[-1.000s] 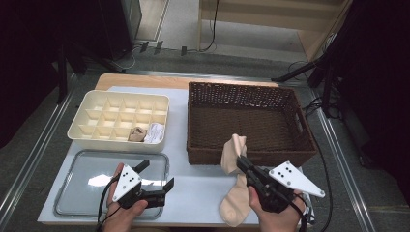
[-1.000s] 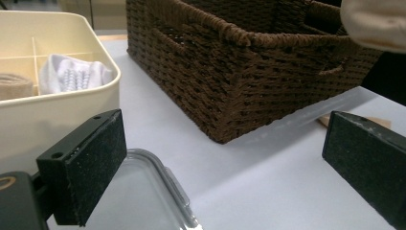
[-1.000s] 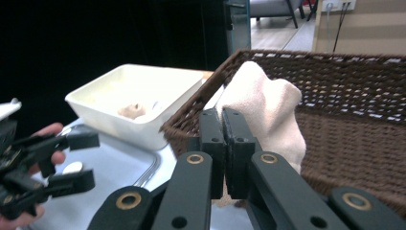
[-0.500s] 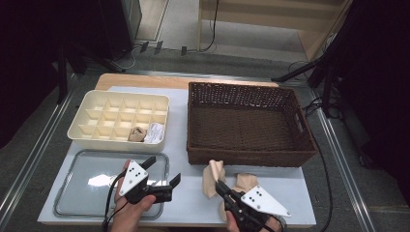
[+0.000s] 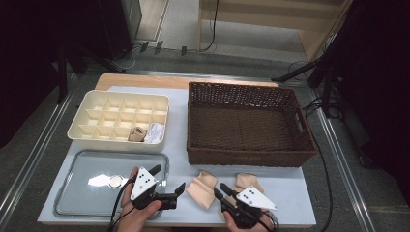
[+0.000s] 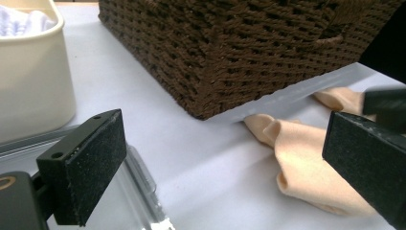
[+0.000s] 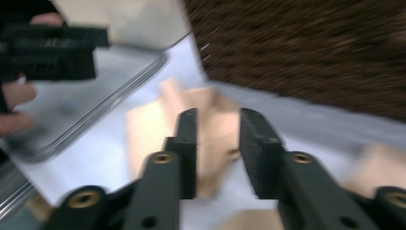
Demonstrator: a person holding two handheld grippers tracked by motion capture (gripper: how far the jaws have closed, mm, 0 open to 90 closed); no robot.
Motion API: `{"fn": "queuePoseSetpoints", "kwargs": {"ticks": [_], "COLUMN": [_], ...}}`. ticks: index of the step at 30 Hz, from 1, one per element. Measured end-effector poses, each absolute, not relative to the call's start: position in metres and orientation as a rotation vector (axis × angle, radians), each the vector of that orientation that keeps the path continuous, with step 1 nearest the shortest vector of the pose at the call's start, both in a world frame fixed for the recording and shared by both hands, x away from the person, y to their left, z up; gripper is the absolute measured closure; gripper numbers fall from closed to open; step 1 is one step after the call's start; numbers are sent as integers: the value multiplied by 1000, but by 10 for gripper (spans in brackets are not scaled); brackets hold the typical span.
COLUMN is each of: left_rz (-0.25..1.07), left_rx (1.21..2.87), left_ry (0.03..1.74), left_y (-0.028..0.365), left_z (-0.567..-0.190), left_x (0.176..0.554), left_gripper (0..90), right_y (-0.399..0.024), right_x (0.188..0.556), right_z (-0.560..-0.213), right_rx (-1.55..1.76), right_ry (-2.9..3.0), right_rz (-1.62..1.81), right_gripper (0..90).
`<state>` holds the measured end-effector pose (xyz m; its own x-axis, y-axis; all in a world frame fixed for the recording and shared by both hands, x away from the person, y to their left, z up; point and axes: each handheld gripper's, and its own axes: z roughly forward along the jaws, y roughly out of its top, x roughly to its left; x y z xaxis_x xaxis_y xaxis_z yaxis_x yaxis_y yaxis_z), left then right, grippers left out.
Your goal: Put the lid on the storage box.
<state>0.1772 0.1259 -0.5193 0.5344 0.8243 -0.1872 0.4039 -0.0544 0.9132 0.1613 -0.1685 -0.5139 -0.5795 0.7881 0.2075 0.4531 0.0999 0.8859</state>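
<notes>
Your tabletop point(image 5: 179, 159) carries the big brown wicker basket point(image 5: 246, 123) at the back right, empty inside as the high view shows it, and that matters: a second ago your right claw point(image 5: 223, 193) held the beige cloth point(image 5: 203, 188) up over the basket's front edge, and now the cloth lies down on the white surface in front of the basket. So it reads as taken out of the basket, or at least set down for handling, not put in.

Next in size, the cream divider box point(image 5: 121, 121) at the back left, with a small brown item and a white one in its front cells, and the metal tray point(image 5: 72, 193) in front of it, both as they stood before.

Now the cloth itself: it spreads in two lobes, one to the left of your right claw, one point(image 5: 249, 182) just behind it. Your right claw's jaws have just been opening; in the right gripper view they stand parted a little, low over the cloth point(image 7: 210, 129), with the fabric beneath and between them but not pinched. I judge the release done.

Your left claw point(image 5: 168, 180) hangs wide open over the tray's right edge, empty, with the cloth point(image 6: 306, 158) just beside its far jaw, close enough to take a corner next.
</notes>
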Motion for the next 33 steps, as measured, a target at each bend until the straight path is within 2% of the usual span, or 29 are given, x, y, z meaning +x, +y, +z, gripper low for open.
{"fn": "queuePoseSetpoints", "kwargs": {"ticks": [3,6,9,12,14,16,18,19,20,23,30,33], "left_rz": [481,483,483,483,486,487,488,489,489,473,501,503], "left_rx": [1669,1669,1674,1680,1684,1683,1687,1690,1691,1680,1672,1681], "left_ry": [1057,1063,1067,1066,1066,1069,1068,1068,1069,1077,1089,1087], "left_y": [129,131,131,131,131,131,131,131,131,132,132,131], "left_z": [-519,-520,-521,-520,-520,-520,-520,-521,-521,-520,-519,-520], "left_x": [176,175,175,175,174,174,173,173,173,173,173,173], "left_gripper": [17,17,17,18,17,17,18,17,17,17,39,39], "right_y": [-189,-208,-218,-219,-217,-213,-208,-206,-205,-205,-232,-249], "right_x": [160,157,153,147,143,138,133,134,135,137,161,178], "right_z": [-509,-513,-522,-529,-532,-532,-534,-536,-539,-541,-514,-519], "right_rx": [1251,1254,1280,1267,1257,1234,1210,1199,1187,1194,1205,1292], "right_ry": [2008,1977,2003,2013,2035,2065,2115,2149,2204,2252,2002,1926], "right_rz": [1474,1436,1455,1407,1441,1458,1450,1437,1414,1381,1410,1365], "right_gripper": [531,468,360,303,297,338,455,531,667,873,894,873]}}
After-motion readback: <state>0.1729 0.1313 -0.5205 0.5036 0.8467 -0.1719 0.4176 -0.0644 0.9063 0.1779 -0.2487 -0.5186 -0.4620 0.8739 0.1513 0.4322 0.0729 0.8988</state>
